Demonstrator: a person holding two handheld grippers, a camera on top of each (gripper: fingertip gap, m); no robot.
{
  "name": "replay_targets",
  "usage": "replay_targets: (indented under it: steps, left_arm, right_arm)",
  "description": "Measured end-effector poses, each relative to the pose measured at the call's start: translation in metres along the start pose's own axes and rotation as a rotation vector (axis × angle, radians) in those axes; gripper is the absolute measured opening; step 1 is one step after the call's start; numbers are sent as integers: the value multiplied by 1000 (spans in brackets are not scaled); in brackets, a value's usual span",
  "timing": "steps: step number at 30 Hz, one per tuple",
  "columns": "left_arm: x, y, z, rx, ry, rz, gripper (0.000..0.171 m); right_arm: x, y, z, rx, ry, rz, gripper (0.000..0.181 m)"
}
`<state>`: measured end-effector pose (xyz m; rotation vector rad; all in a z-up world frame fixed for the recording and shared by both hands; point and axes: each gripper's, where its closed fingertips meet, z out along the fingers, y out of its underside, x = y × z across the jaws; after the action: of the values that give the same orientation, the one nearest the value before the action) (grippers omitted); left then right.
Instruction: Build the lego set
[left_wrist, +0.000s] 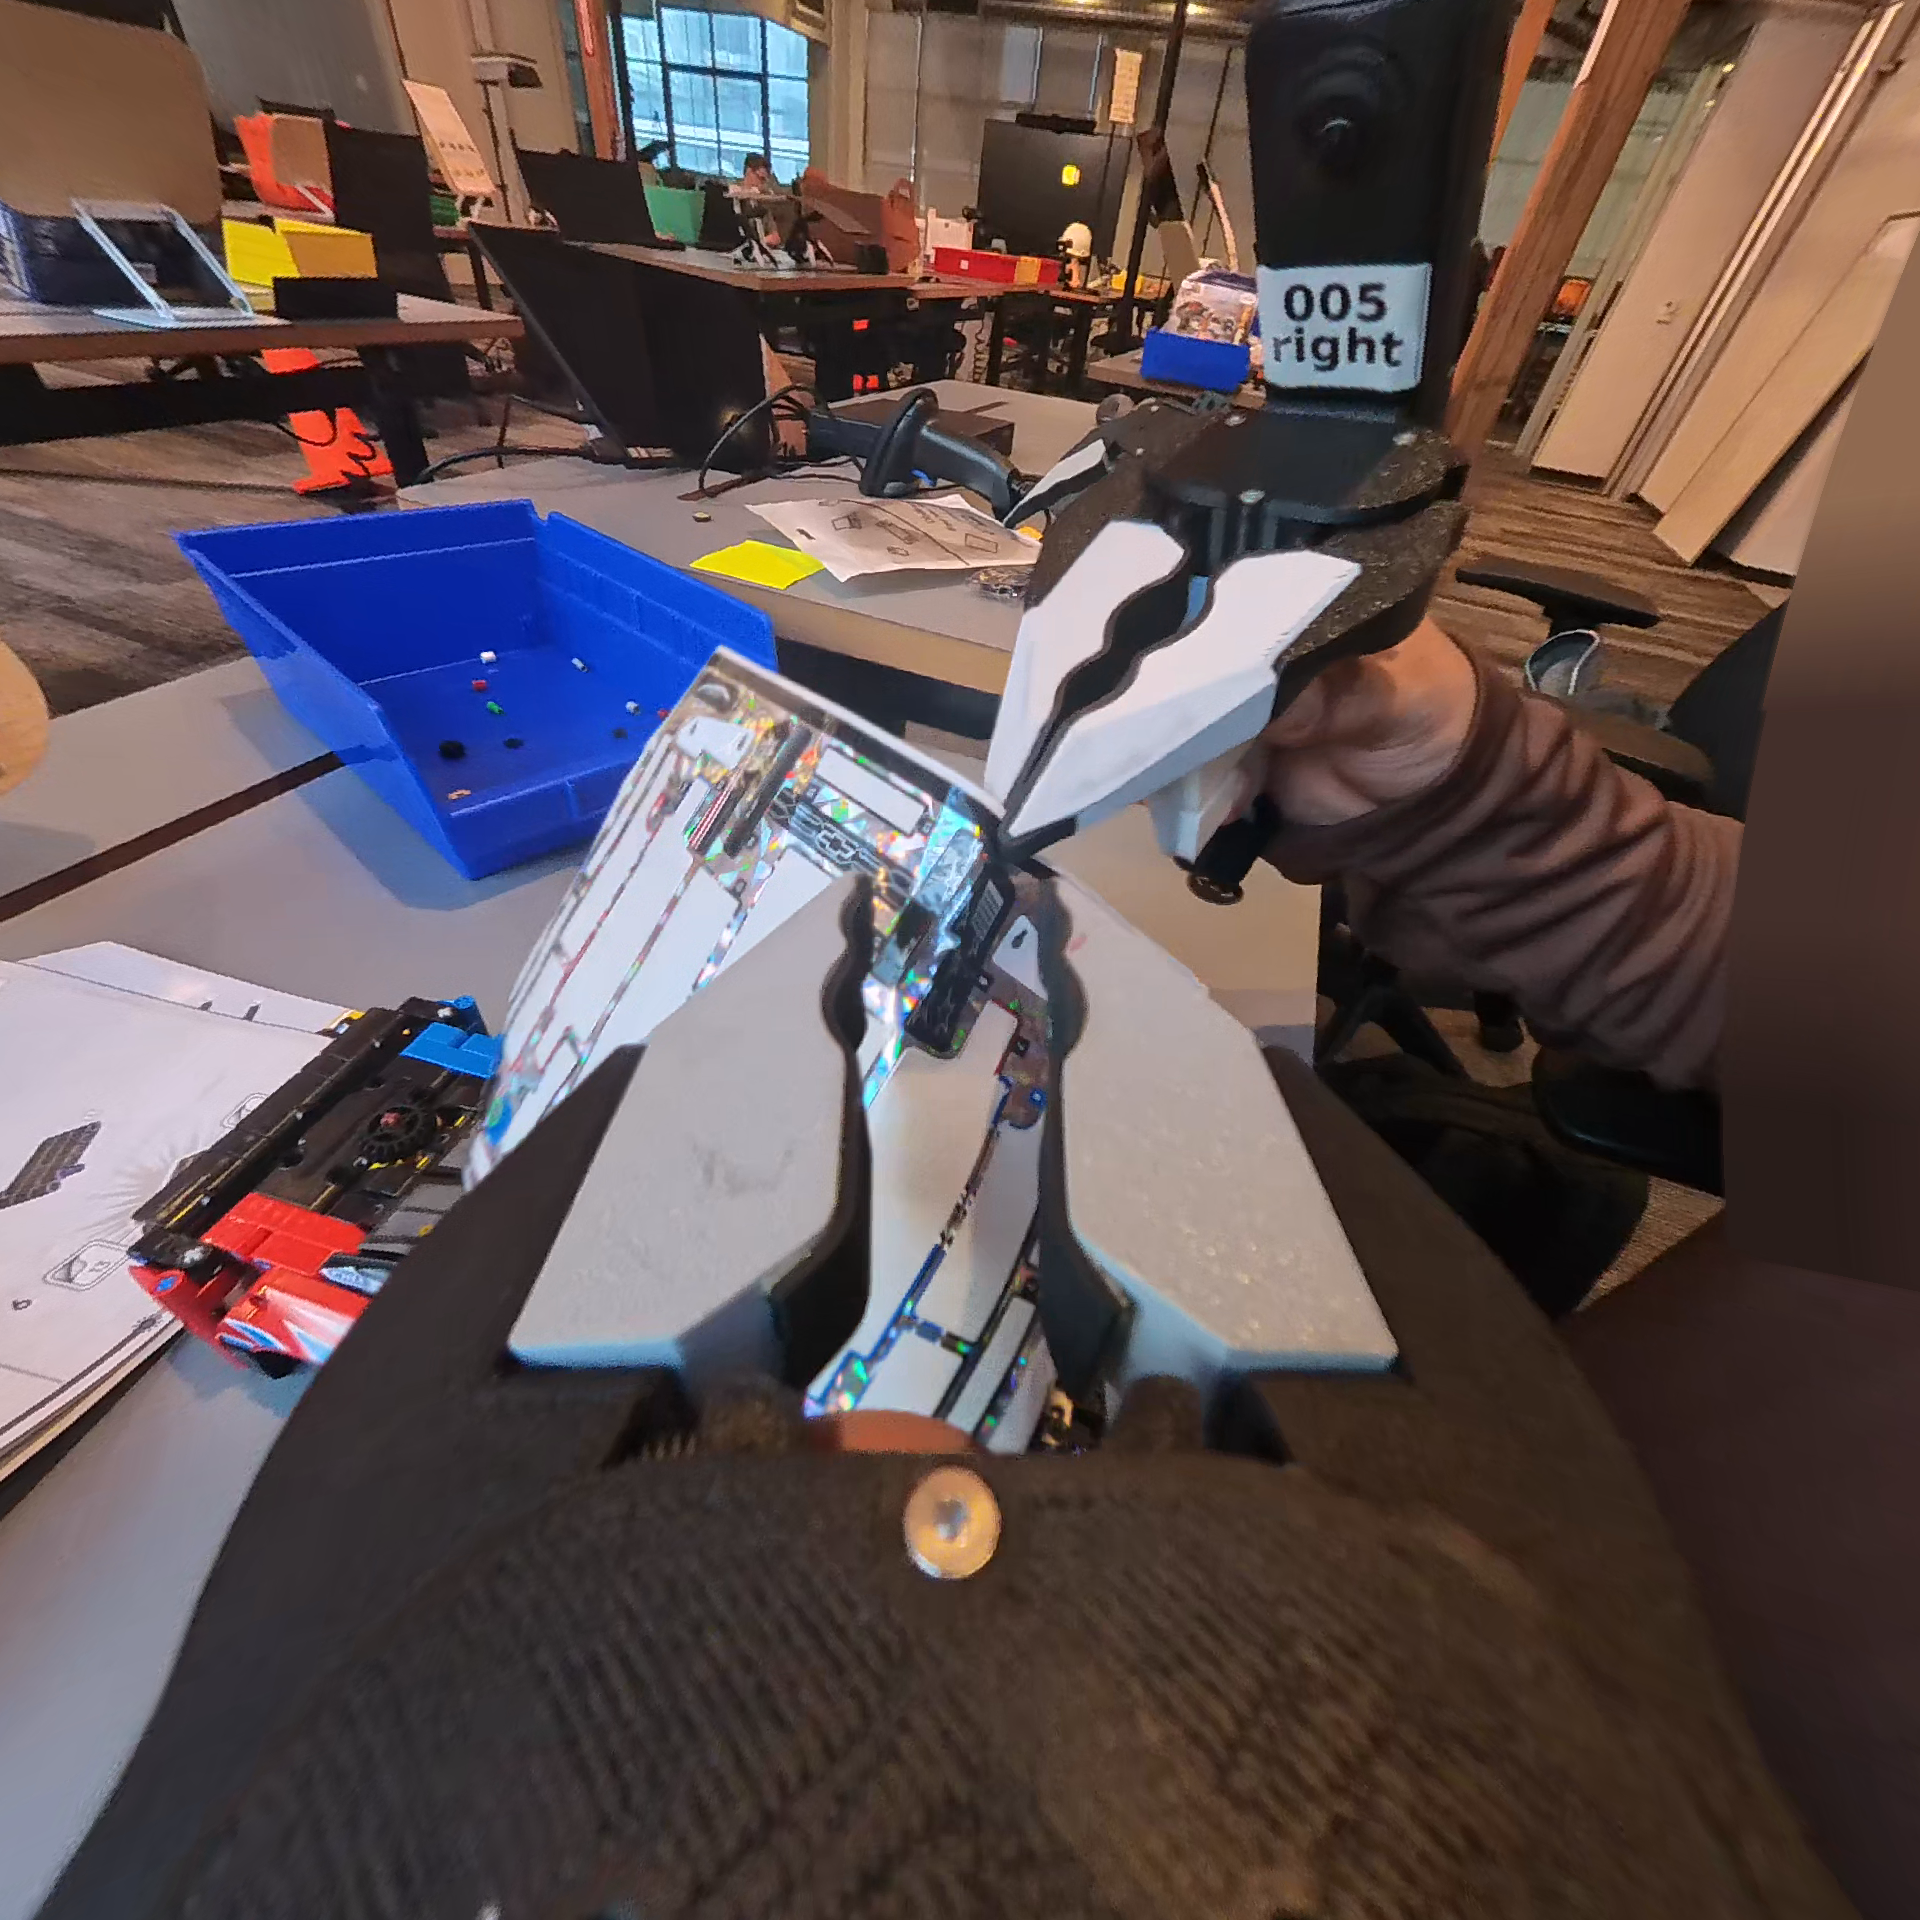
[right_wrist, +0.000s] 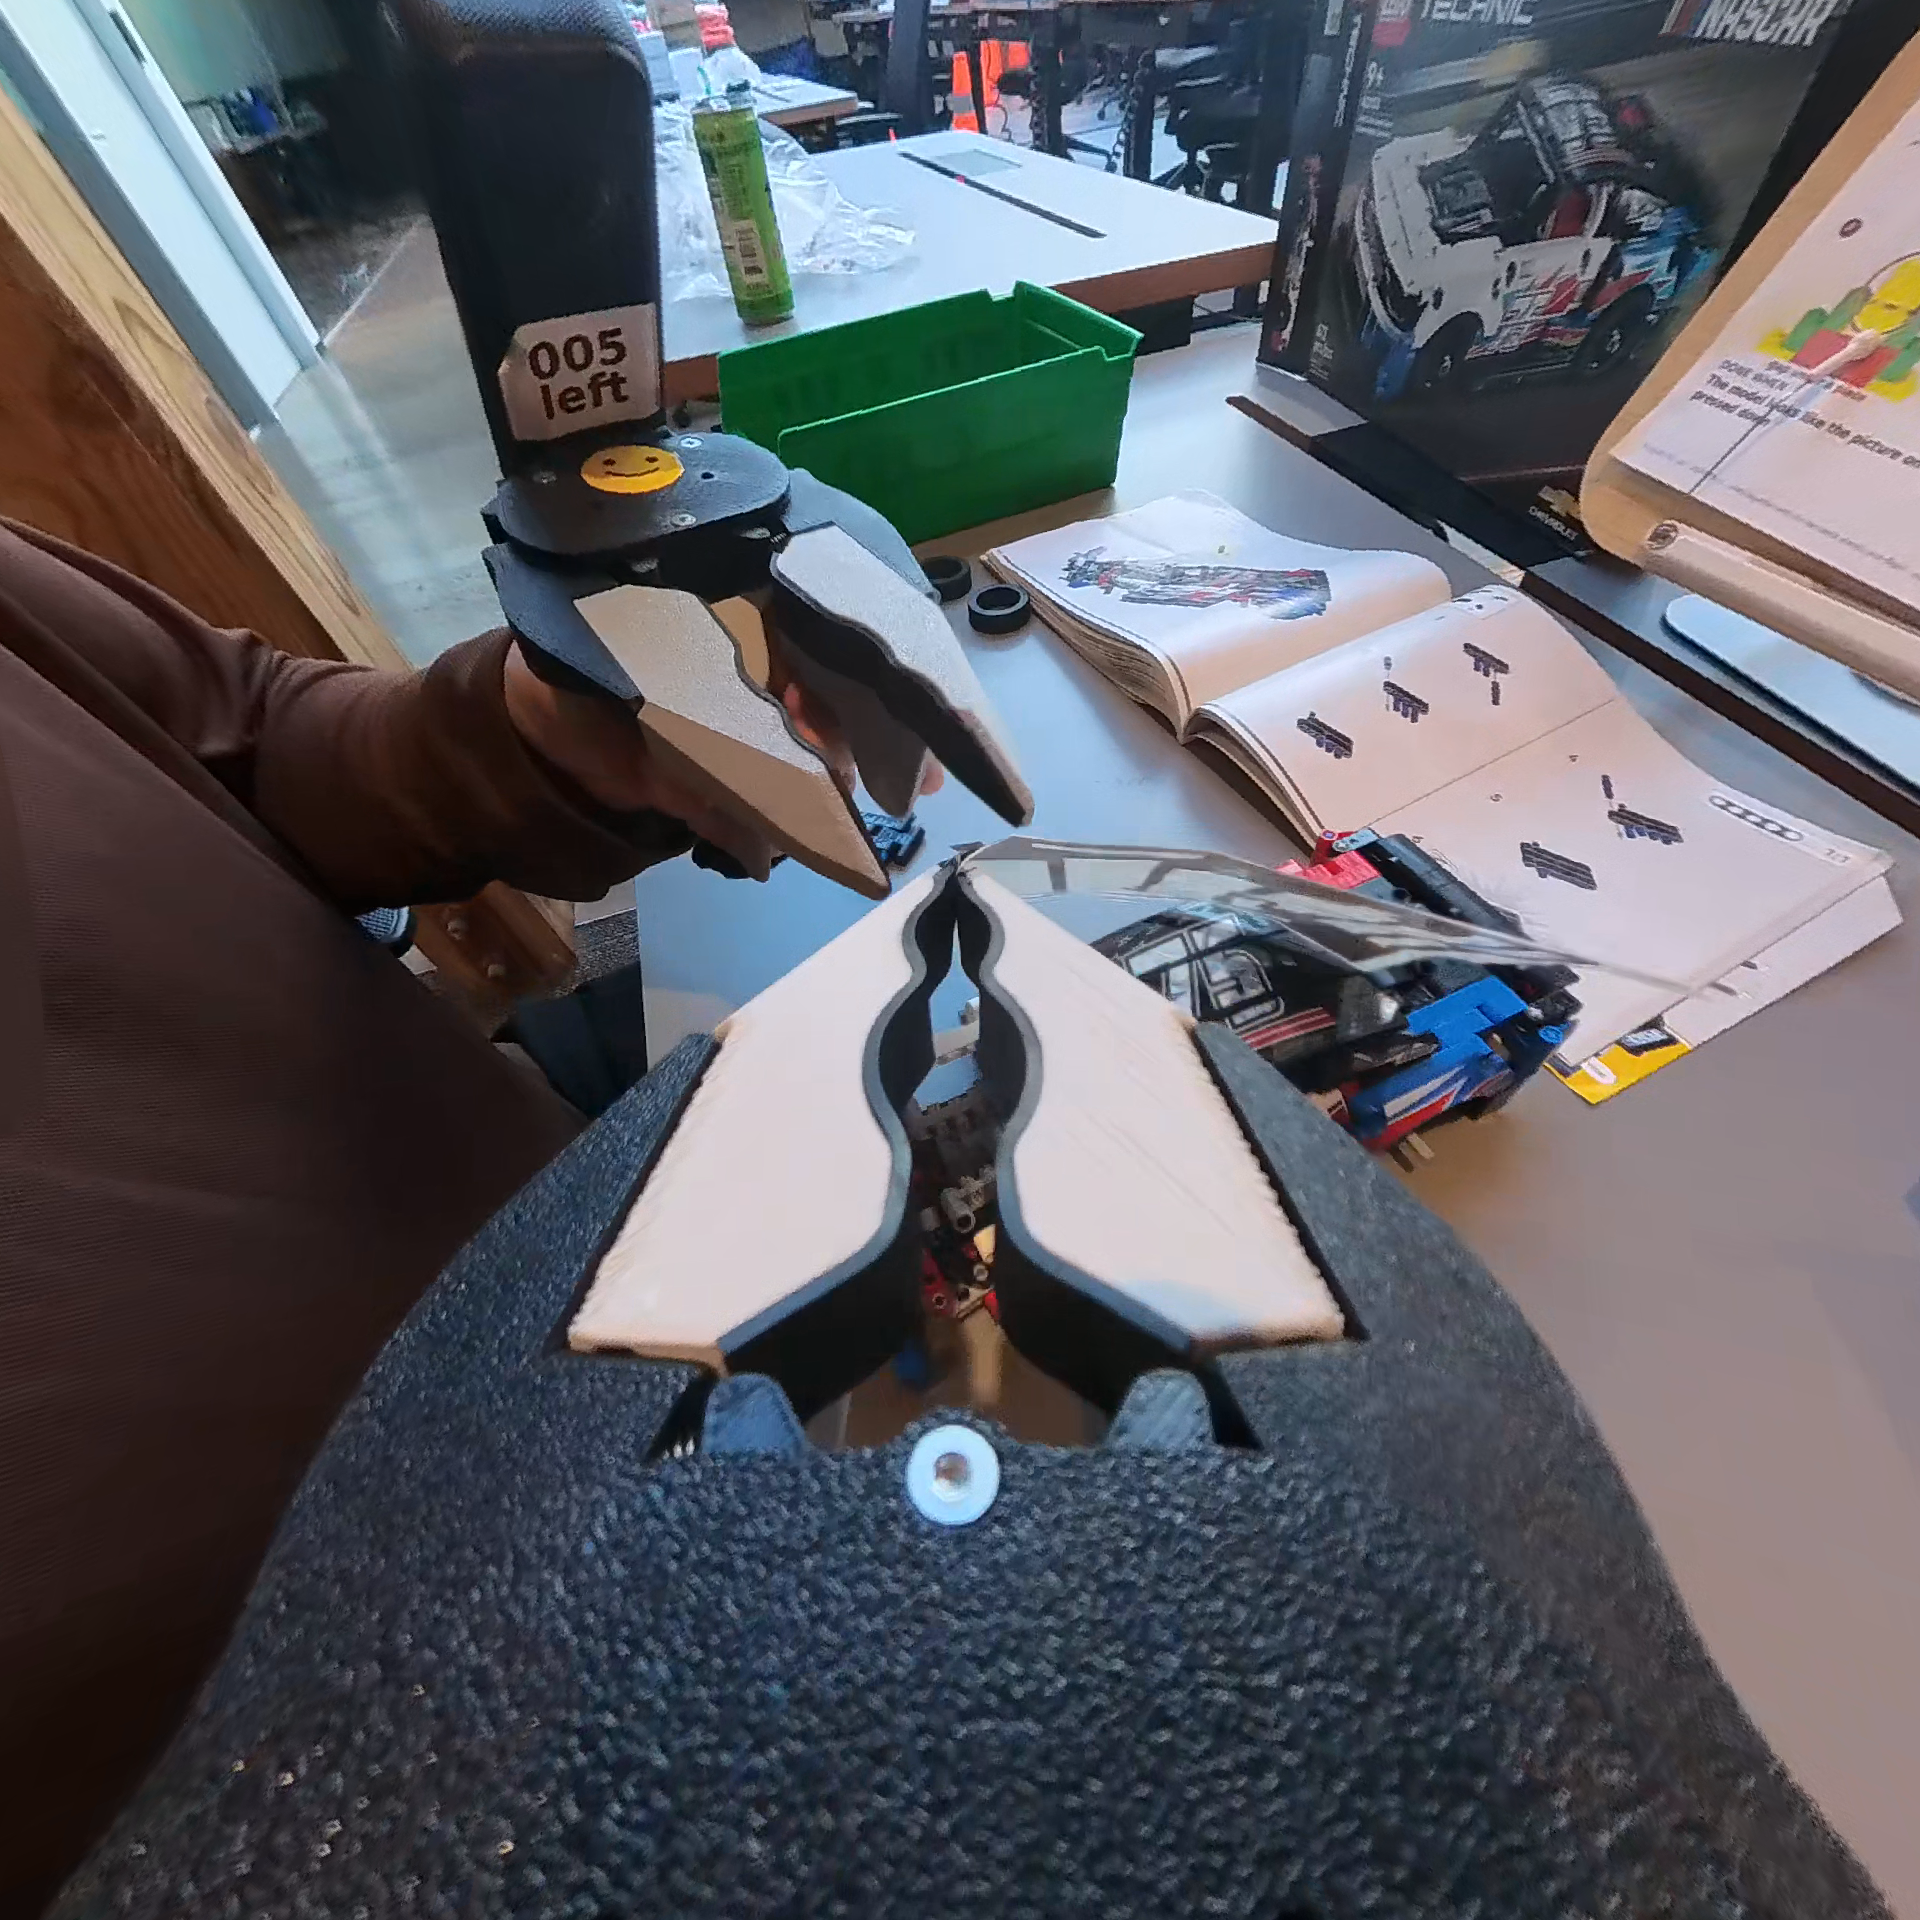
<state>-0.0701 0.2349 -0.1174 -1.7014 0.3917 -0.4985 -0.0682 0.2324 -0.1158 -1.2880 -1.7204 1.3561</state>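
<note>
On the far side of my surface (left_wrist: 914, 623) lies a handheld scanner (left_wrist: 925, 447) with its black cable, and near it a yellow sticky note (left_wrist: 758, 563) beside a printed sheet (left_wrist: 894, 532). To the far left on another surface stands a green can (right_wrist: 744, 208) next to crumpled clear plastic wrap (right_wrist: 831, 223). Far across the room I see dark monitors (left_wrist: 1049, 177), an orange cone (left_wrist: 332, 442) on the floor, and pale boards (left_wrist: 1714, 343) leaning against the right wall. A black chair (left_wrist: 1558, 603) stands to my right.
</note>
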Motion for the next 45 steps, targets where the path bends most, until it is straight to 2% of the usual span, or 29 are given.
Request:
replay_targets:
  steps: [5, 16, 22, 28, 45]
  left_arm:
    - [-2, 0, 0, 6, 9, -5, 16]
    - [-7, 4, -3, 15, 8, -38, 13]
    - [-7, 5, -6, 29, 1, -27, 0]
    - [-6, 7, -4, 24, 10, -54, 4]
    - [-5, 6, -1, 47, 15, -85, 0]
  right_arm:
    - [-3, 0, 3, -6, -11, -26, 0]
    - [-3, 5, 8, -22, -12, -25, 0]
    - [-4, 5, 8, -21, -18, -16, 0]
    - [-4, 6, 9, -27, -13, -21, 0]
    - [-2, 7, 9, -28, -7, -17, 0]
